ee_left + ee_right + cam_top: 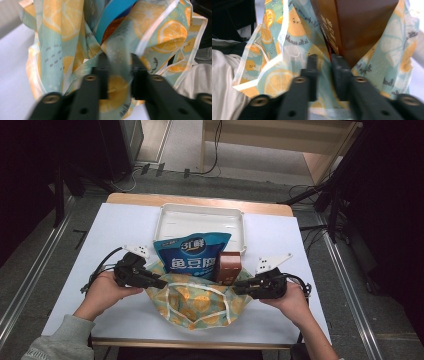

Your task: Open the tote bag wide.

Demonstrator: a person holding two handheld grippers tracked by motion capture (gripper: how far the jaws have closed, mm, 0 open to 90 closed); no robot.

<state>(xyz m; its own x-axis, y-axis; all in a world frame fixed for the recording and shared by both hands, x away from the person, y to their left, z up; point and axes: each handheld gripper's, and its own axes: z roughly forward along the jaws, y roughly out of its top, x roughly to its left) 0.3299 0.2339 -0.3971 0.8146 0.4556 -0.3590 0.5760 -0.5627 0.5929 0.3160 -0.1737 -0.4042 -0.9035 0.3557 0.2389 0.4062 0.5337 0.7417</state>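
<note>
At the near edge of the white worktop (pixel 125 227) lies a lemon-print fabric bag (pixel 197 302), its mouth facing the far side. The left gripper (pixel 159 282) has its jaws pinched on the bag's left rim; the right gripper (pixel 240 287) pinches the right rim. A blue snack pouch (pixel 192 255) and a brown box (pixel 230 267) stand in the bag's mouth, seemingly partway inside. Behind them, toward the far edge, sits a white tray (pixel 170 217).

white tray (pixel 165 222): far side of table, upright | table (pixel 125 230): white top, wooden far edge
</note>
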